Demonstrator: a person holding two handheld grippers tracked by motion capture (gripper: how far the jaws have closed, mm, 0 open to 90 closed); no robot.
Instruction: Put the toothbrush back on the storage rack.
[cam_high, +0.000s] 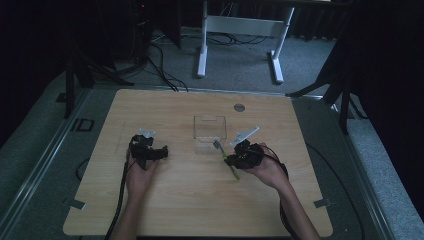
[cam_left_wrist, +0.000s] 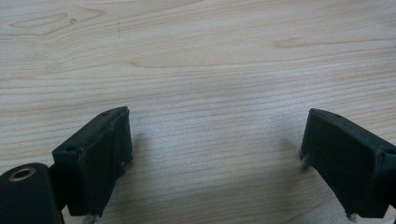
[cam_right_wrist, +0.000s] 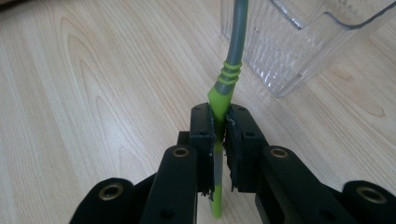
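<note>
Right gripper: jaws closed tight on the green part of a green-and-grey utensil; which kind of utensil it is cannot be told. In the high view the utensil sits in the right gripper, its grey end toward the clear plastic container and its green end toward the person. The grey end lies close beside the container's near wall but is not inside it.

Left gripper: parked on the counter, well apart from the container. In the left gripper view its jaws stand wide open with only bare wood between them.

Judgement on progress: pickup is done, the grip looks secure. The work appears to be placing the utensil into the container. Remaining: lift, carry over the rim, lower in, release. Container appears empty so far.
</note>
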